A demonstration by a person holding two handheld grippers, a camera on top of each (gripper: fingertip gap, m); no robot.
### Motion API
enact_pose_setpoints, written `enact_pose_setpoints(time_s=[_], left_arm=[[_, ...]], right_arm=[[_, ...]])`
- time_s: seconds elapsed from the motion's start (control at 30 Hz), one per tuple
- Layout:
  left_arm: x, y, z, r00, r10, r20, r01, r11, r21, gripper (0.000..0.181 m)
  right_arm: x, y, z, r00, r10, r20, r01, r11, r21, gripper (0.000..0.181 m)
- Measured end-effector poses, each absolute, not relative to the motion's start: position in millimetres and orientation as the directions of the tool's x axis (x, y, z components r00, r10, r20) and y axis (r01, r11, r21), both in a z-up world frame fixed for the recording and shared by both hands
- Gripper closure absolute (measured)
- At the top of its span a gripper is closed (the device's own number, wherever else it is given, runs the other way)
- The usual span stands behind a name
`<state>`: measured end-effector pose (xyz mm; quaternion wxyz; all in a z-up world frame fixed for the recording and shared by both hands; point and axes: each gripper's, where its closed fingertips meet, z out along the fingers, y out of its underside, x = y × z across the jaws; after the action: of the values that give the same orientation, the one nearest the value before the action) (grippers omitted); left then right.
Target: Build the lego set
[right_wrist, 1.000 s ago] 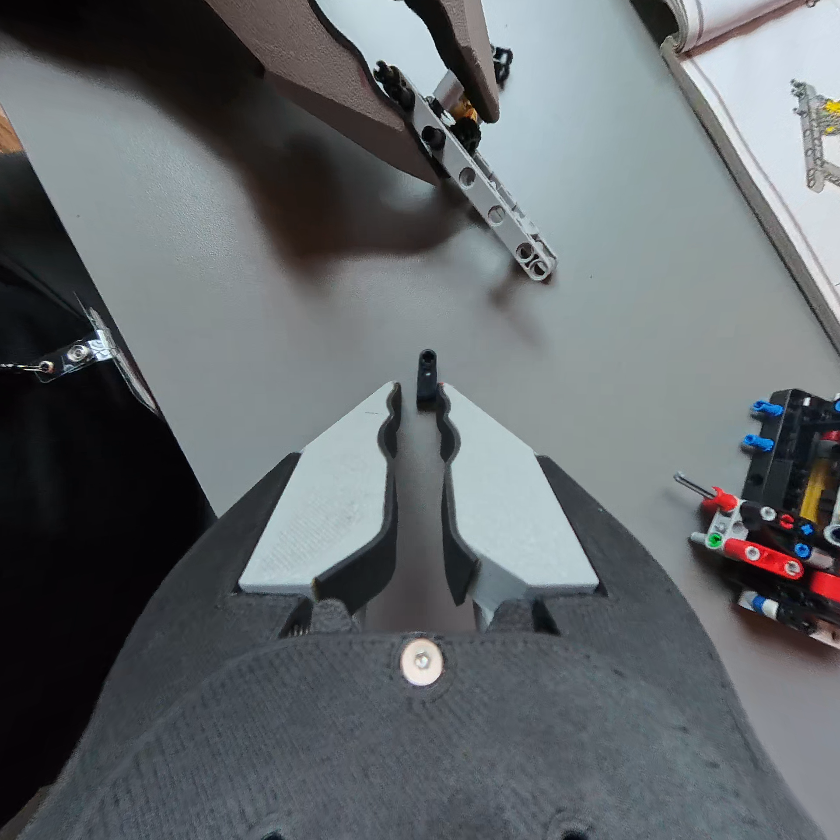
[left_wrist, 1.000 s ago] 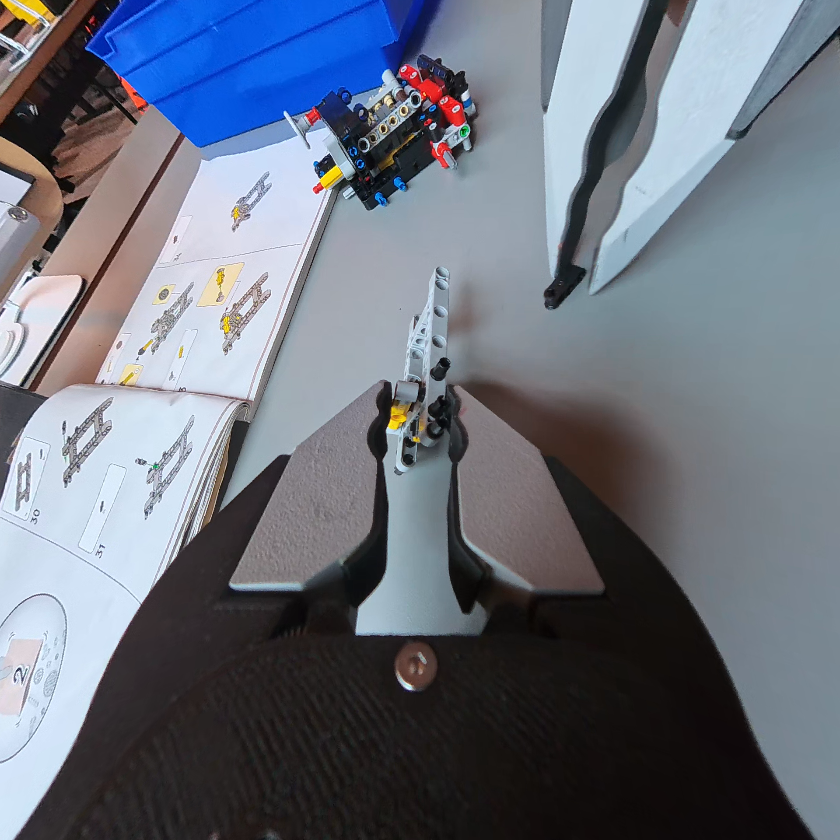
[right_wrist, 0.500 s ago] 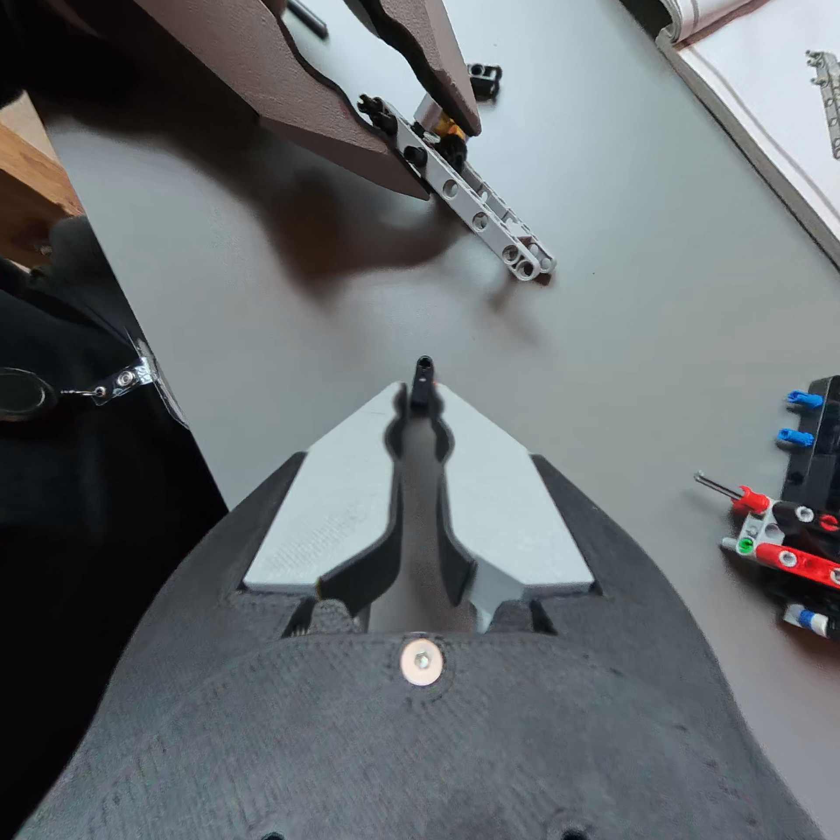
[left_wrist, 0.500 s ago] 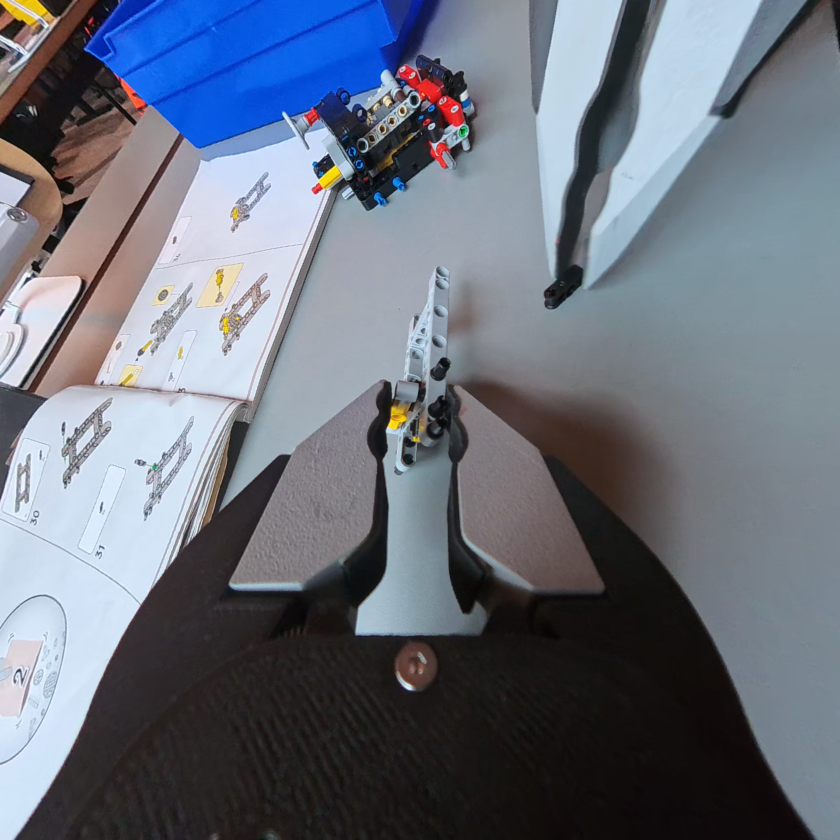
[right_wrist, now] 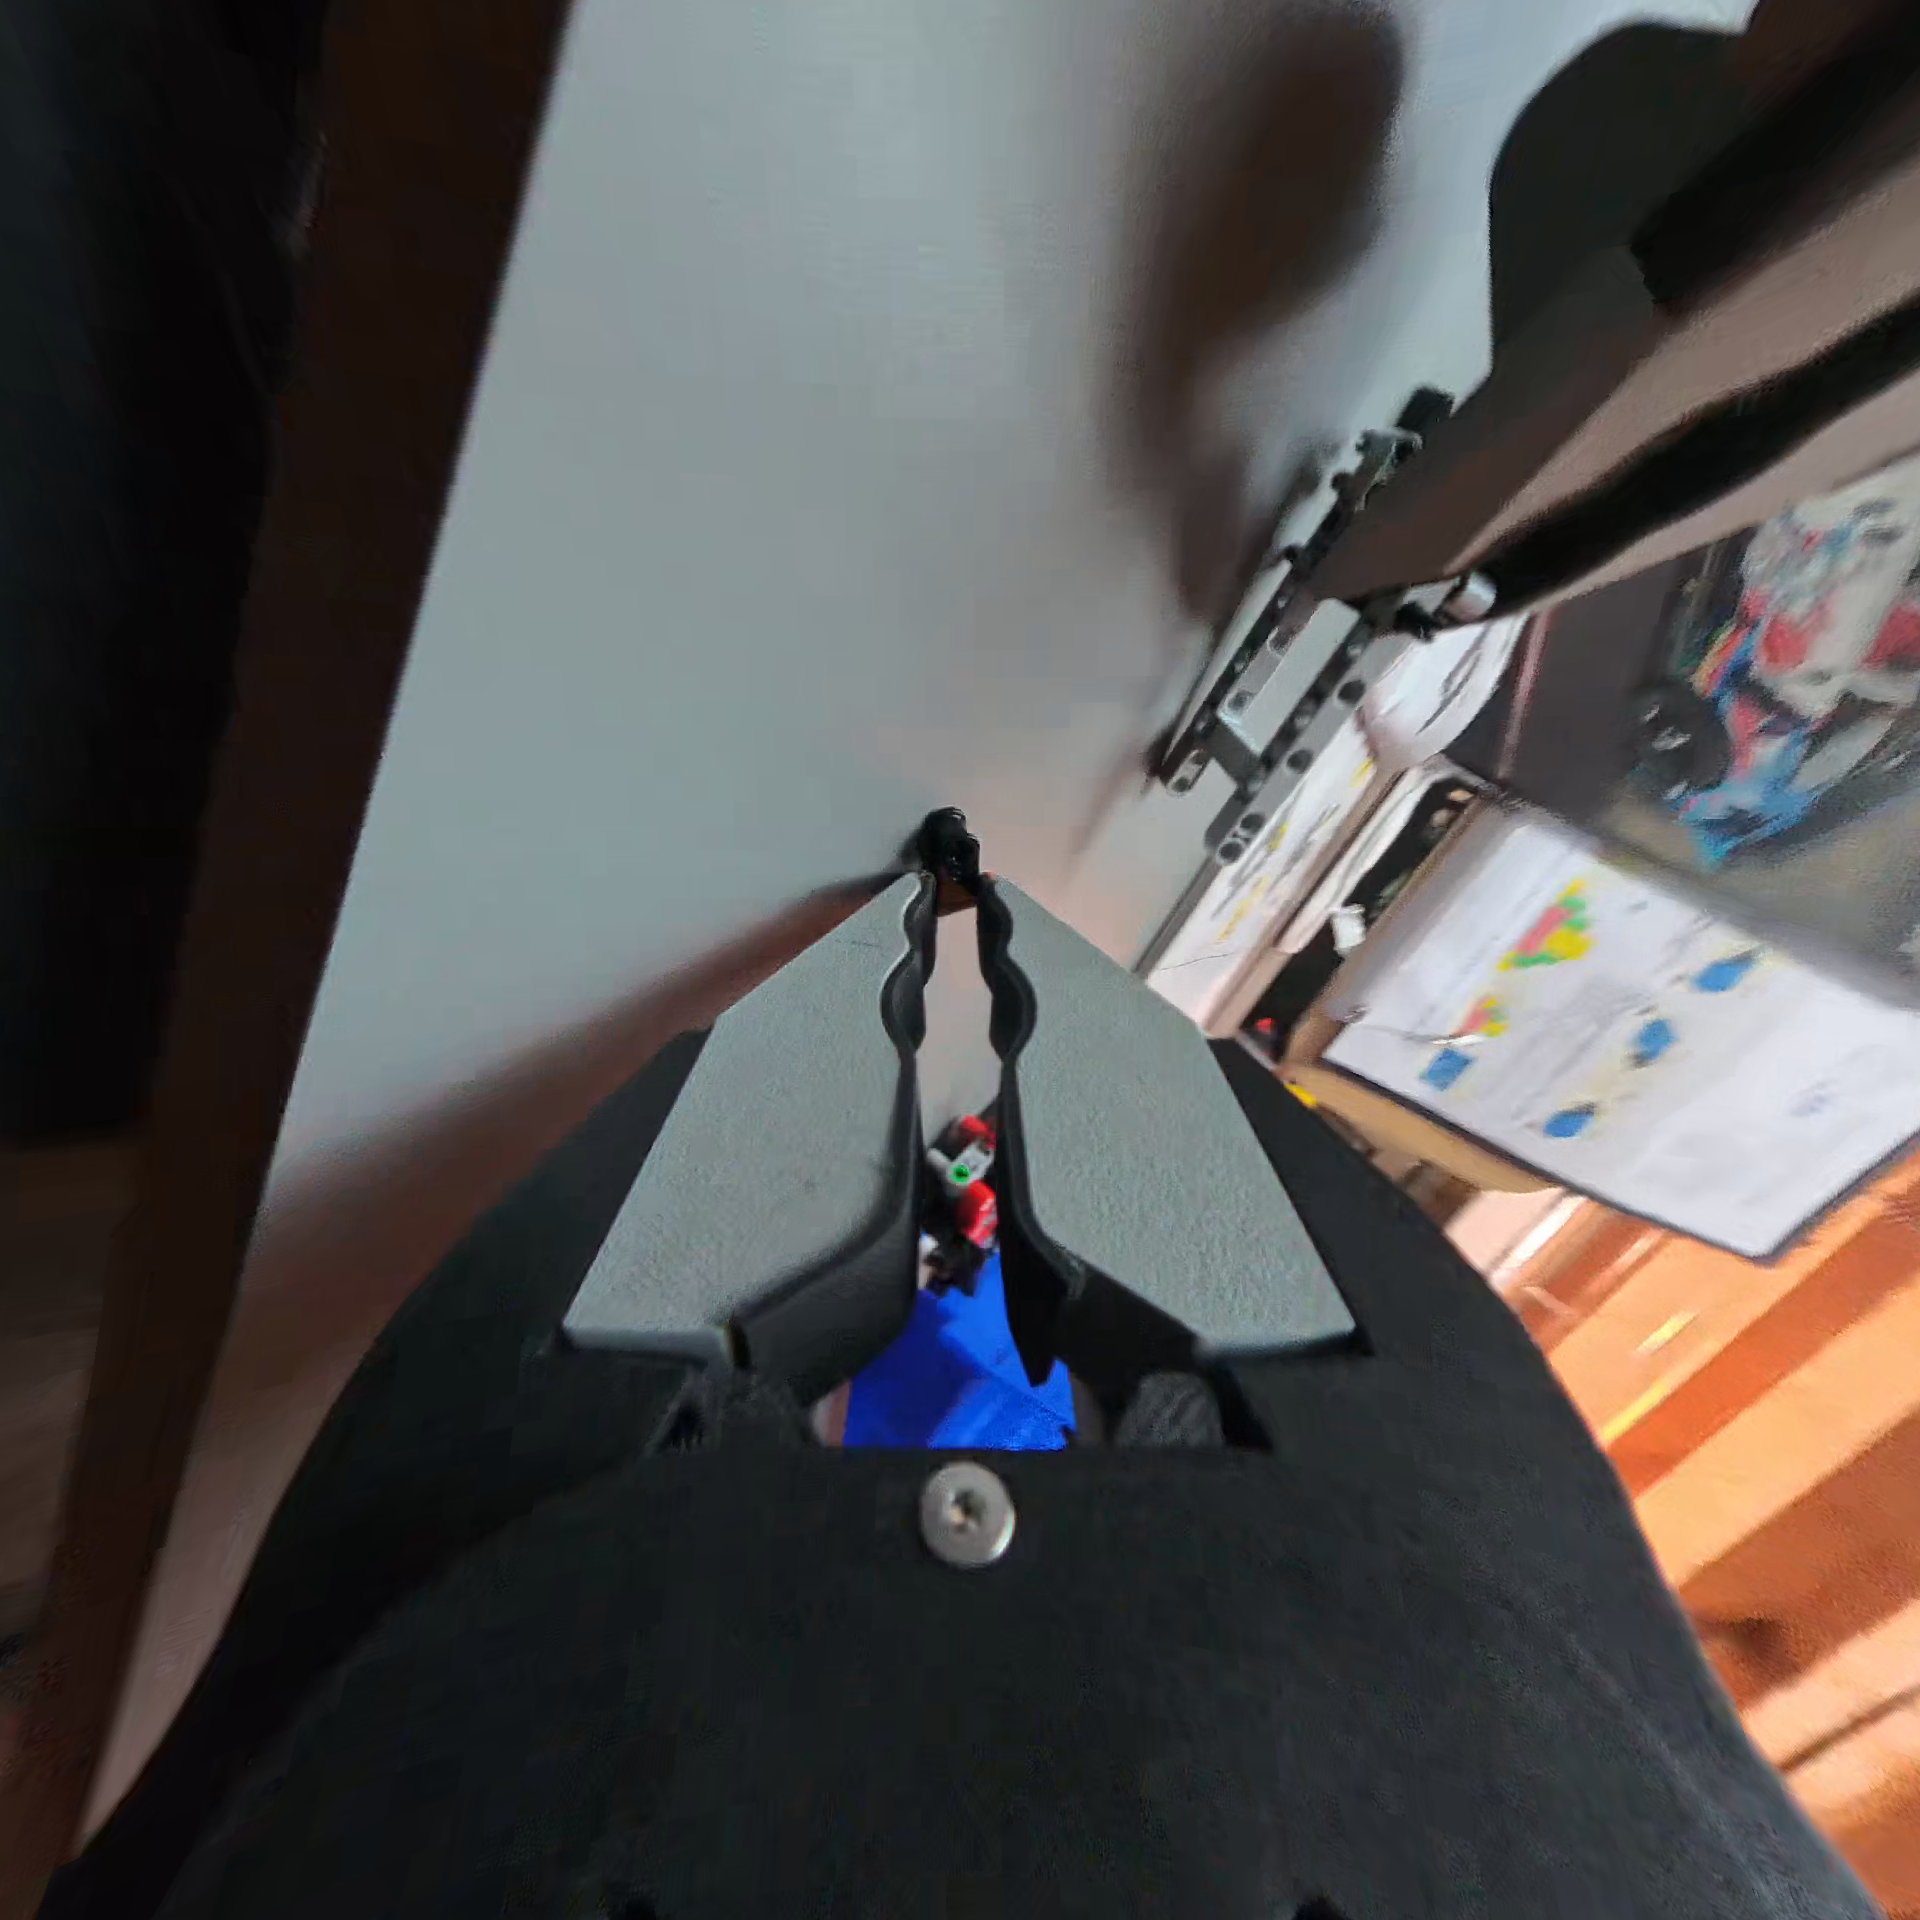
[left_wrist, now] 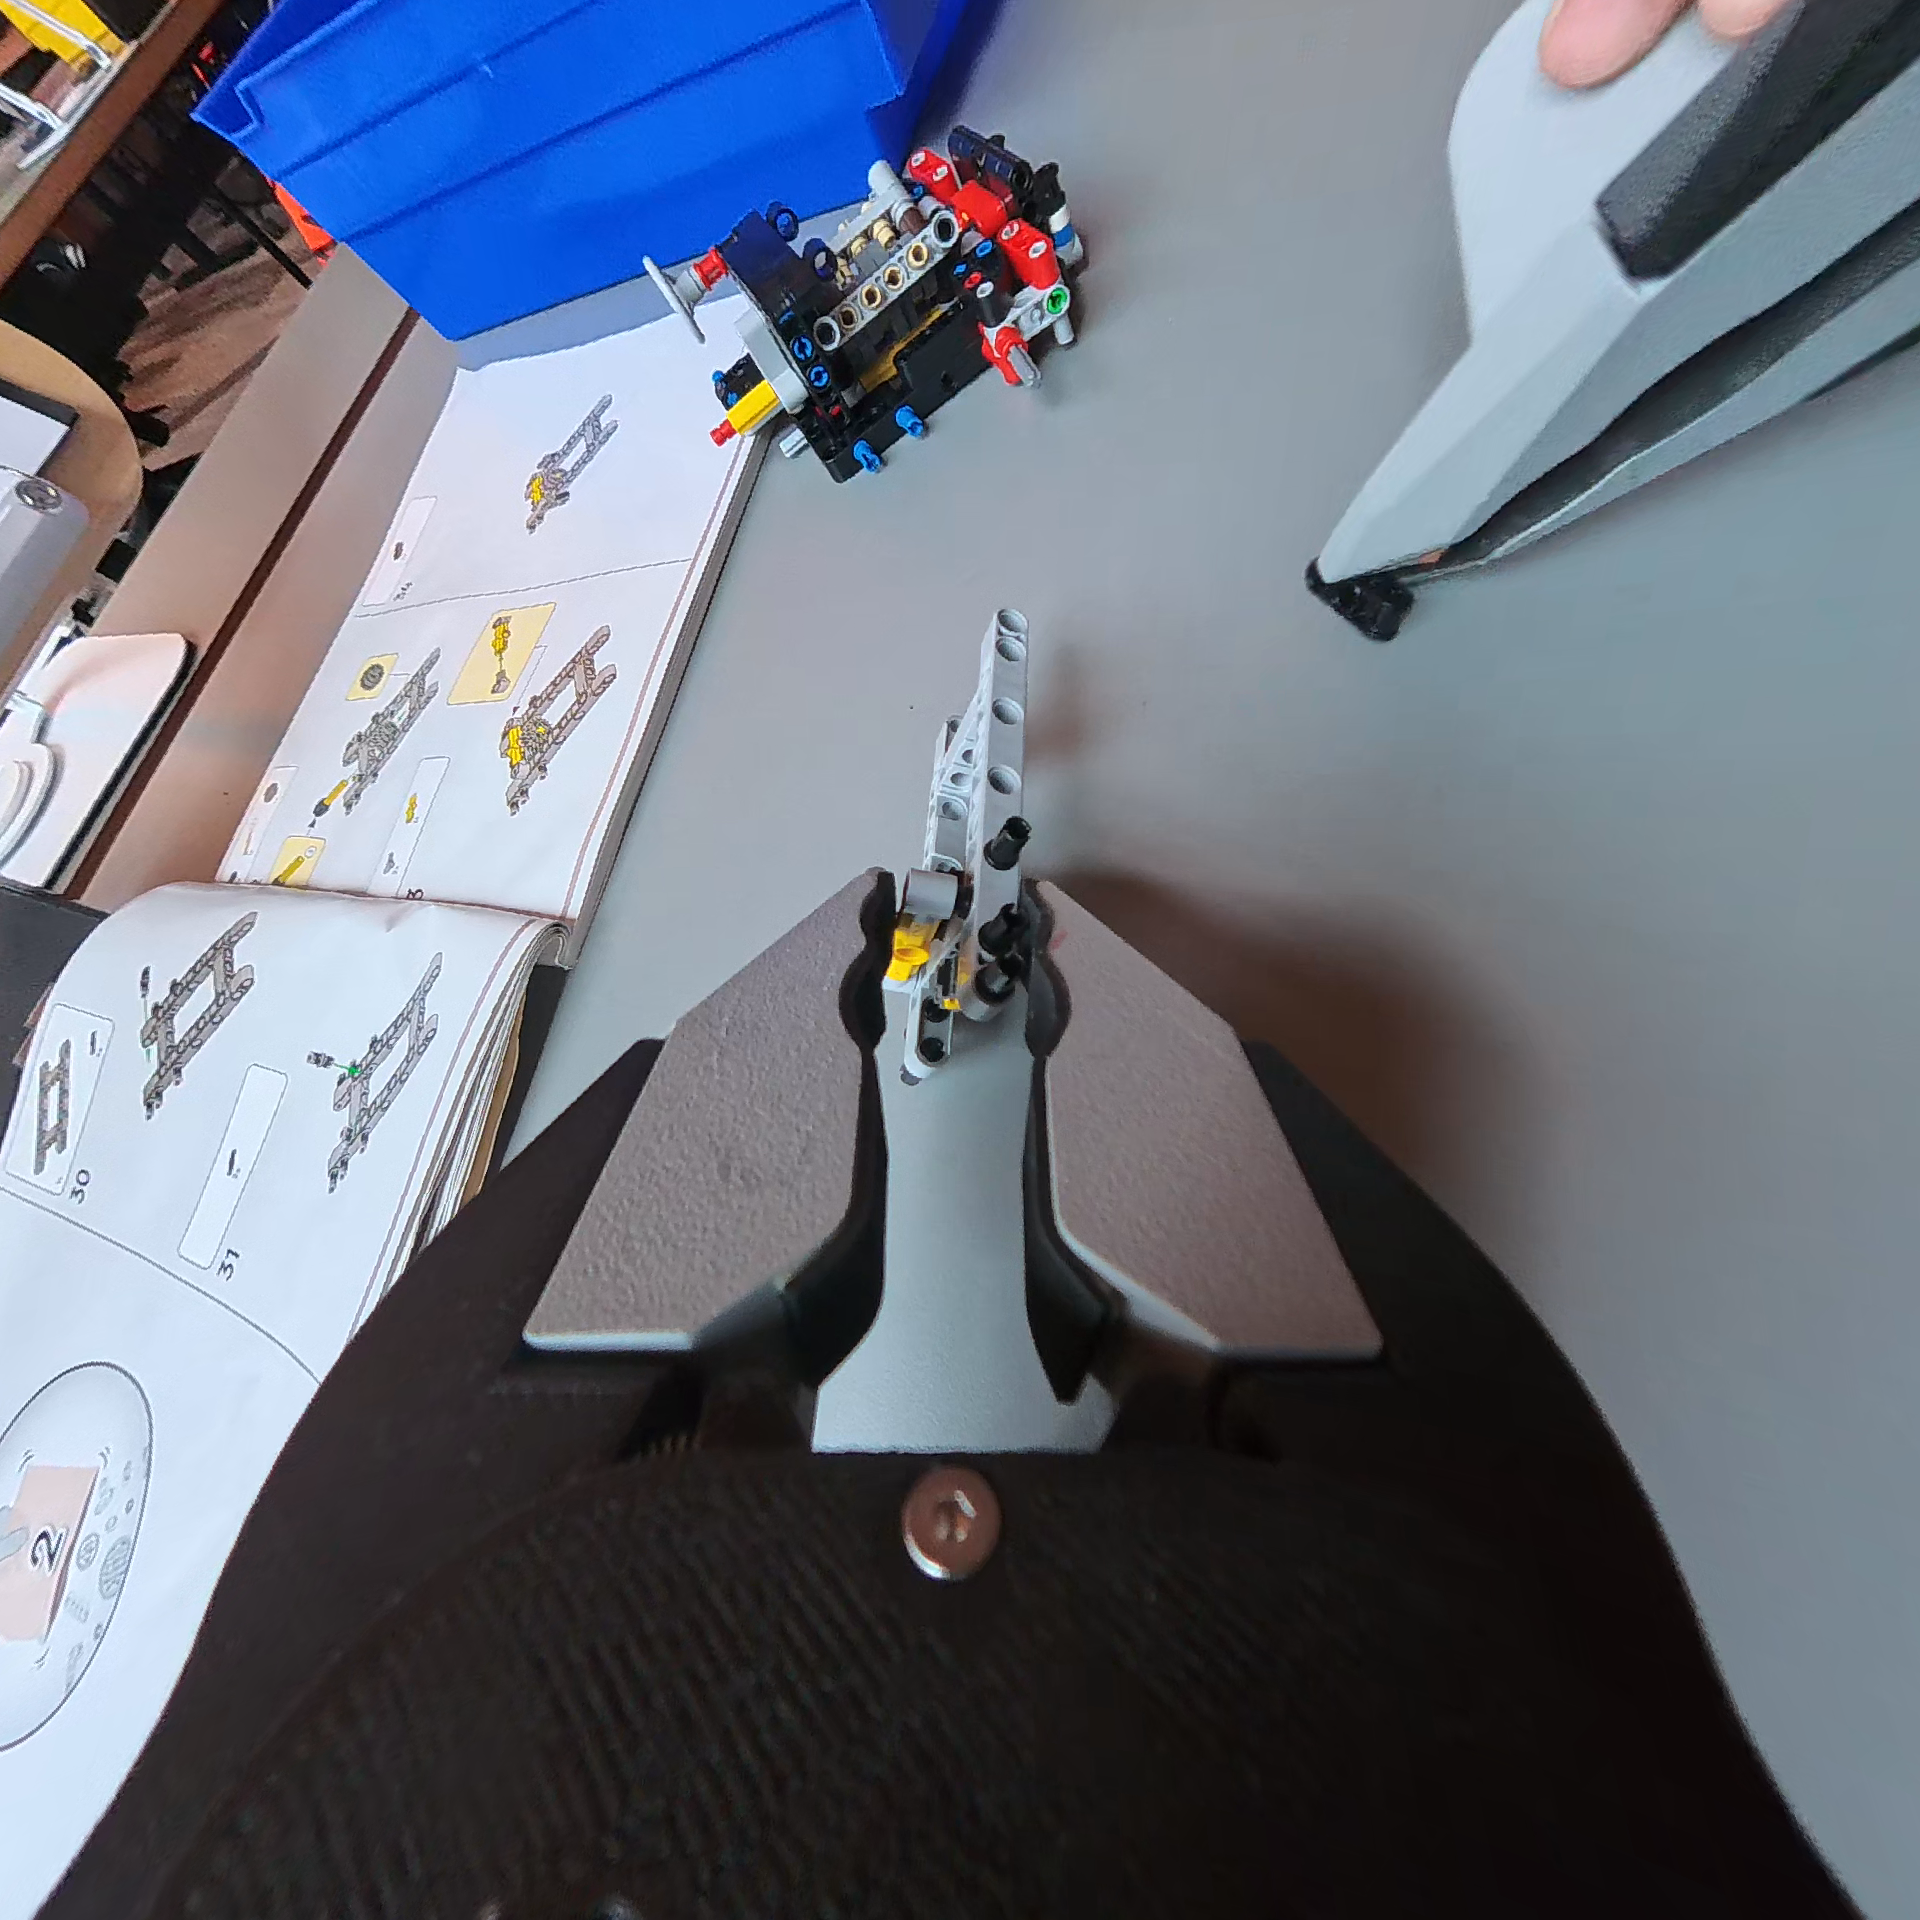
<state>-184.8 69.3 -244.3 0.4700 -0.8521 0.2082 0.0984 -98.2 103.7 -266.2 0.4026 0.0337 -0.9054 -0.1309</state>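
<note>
My left gripper (left_wrist: pixel 954 940) is clenched on the grey beam frame (left_wrist: pixel 977 821), gripping it at the end that carries the yellow and black pins; the free end of the frame points to 12 o'clock and looks to rest on the grey table (left_wrist: pixel 1351 1039). My right gripper (right_wrist: pixel 948 883) pinches a small black connector (right_wrist: pixel 948 836) at its very tips. In the left wrist view that connector (left_wrist: pixel 1363 603) sits at 2 o'clock from the frame, near it but apart.

Step in hand, as I judge it: fitting the connector to the frame. The next move calls for bringing the connector to an open hole or pin on the beam, lining it up square, then pressing while the left grip holds firm. The right wrist view is blurred, so the exact target hole cannot be told.

Surroundings, left to right: the open instruction booklet (left_wrist: pixel 343 935) at 9 to 10 o'clock; the blue bin (left_wrist: pixel 582 156) at 11 o'clock; the partly built model (left_wrist: pixel 894 312) at 12 o'clock. Nothing lies between connector and frame. The tip-only hold on the connector may slip under pressure.
</note>
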Motion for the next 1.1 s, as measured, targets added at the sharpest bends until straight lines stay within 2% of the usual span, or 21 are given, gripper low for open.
enact_pose_setpoints(time_s=[0.1,0.2,0.33,0.4,0.57,0.63,0.7,0.9,1.1], left_arm=[[-185,69,-244,0.893,-0.262,-0.365,-0.449,-0.471,-0.759,0.16],[-185,69,-244,0.893,-0.263,-0.366,-0.45,-0.471,-0.759,0.16],[-184,69,-244,0.892,-0.265,-0.367,-0.452,-0.47,-0.758,0.16],[-184,69,-244,0.891,-0.266,-0.367,-0.452,-0.47,-0.758,0.16],[-184,69,-244,0.893,-0.266,-0.364,-0.45,-0.47,-0.76,0.16],[-184,69,-244,0.89,-0.268,-0.368,-0.454,-0.468,-0.758,0.16],[-183,69,-244,0.888,-0.268,-0.374,-0.459,-0.467,-0.756,0.16],[-183,69,-244,0.883,-0.271,-0.382,-0.468,-0.464,-0.752,0.16],[-182,69,-245,0.876,-0.279,-0.393,-0.481,-0.459,-0.747,0.16]], right_arm=[[-92,105,-266,-0.695,-0.223,0.684,-0.007,0.953,0.303,0.177],[-83,103,-264,-0.736,-0.206,0.645,-0.032,0.962,0.272,0.17],[-69,103,-264,-0.792,-0.167,0.587,-0.04,0.974,0.222,0.171],[-67,98,-263,-0.811,-0.094,0.578,-0.018,0.99,0.136,0.172],[-82,98,-250,-0.823,0.33,0.462,0.221,0.936,-0.275,0.167],[-86,100,-249,-0.828,0.419,0.373,0.287,0.887,-0.361,0.162],[-87,99,-253,-0.848,0.42,0.322,0.295,0.88,-0.373,0.165],[-88,99,-269,-0.879,0.403,0.256,0.319,0.895,-0.312,0.174],[-87,96,-270,-0.855,0.49,0.17,0.404,0.835,-0.373,0.174]])
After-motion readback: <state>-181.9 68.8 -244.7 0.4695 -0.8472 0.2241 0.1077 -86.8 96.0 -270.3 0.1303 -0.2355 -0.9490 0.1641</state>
